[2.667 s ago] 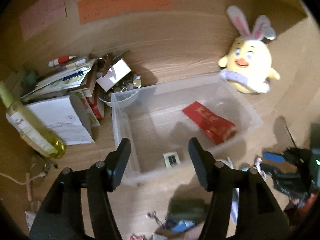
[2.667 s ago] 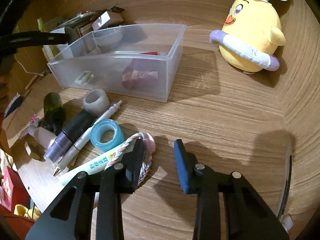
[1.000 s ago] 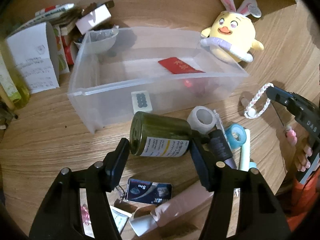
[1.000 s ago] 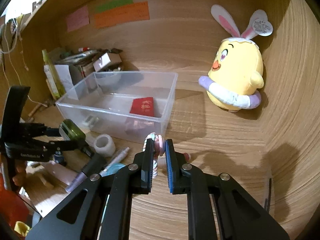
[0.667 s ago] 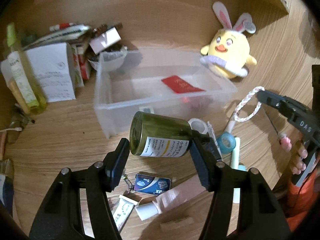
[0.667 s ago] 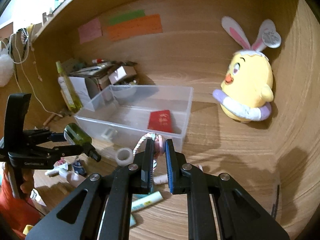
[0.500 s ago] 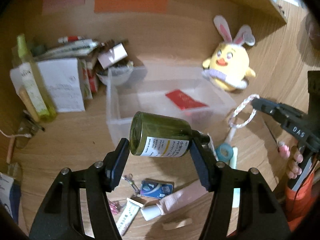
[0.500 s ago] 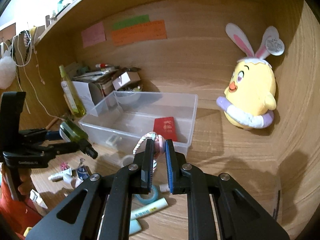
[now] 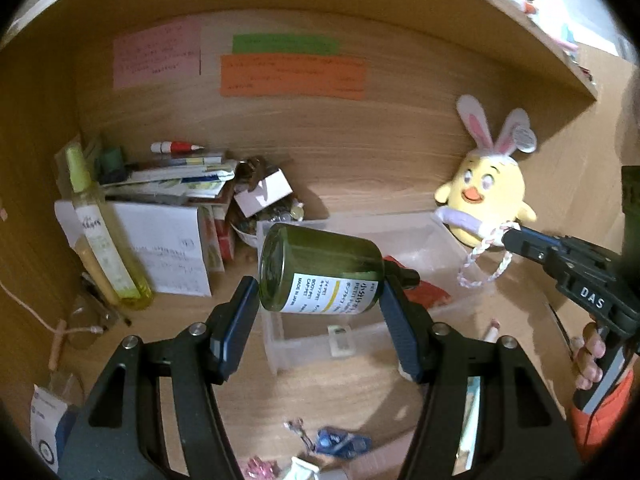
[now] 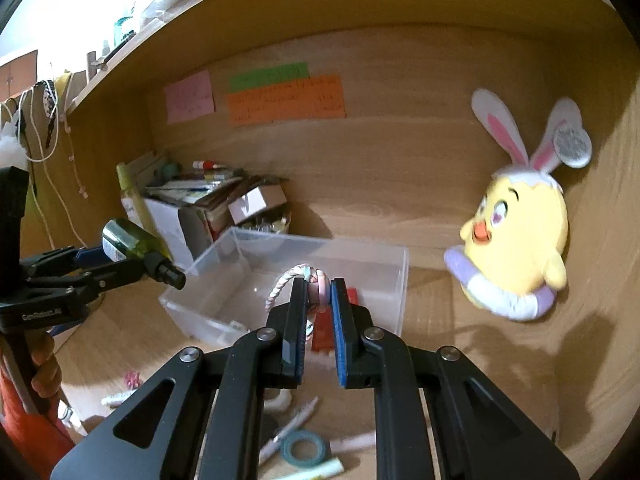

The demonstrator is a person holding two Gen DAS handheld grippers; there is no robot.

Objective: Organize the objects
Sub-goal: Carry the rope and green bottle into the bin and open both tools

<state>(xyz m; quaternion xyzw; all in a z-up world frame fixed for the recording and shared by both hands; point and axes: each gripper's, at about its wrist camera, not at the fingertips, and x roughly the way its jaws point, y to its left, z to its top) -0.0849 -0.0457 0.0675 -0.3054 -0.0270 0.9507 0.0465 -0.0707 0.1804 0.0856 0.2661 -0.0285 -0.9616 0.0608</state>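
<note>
The left gripper [image 9: 316, 300] is squeezed shut on a green bottle [image 9: 320, 276]. The bottle lies sideways between the two fingers, with its black cap [image 10: 168, 272] at one end. A second ago the bottle was low, just in front of the clear box [image 9: 360, 340]. Now it has been lifted high, up above the near wall of the box.

The right gripper [image 10: 318, 320] is pinched shut on a braided string loop [image 10: 296, 280] with a pink bit on it. The loop used to lie on the desk [image 10: 440, 360] in front of the box. Now it hangs in the air above the box. In the left view the loop [image 9: 484, 258] dangles over the far right corner of the box.

Inside the box there is a red packet [image 9: 430, 294]. A small white tile [image 9: 340, 342] shows through the front wall of the box. A yellow chick toy [image 10: 520, 240] sits to the right of the box. A pile of papers and boxes [image 9: 172, 216] stands to the left of the box. Pens and a blue tape ring [image 10: 304, 448] lie on the desk in front of the box.

Both things are up off the desk, so I think the picking up is done. The next step is probably to bring them down into the box and let go.
</note>
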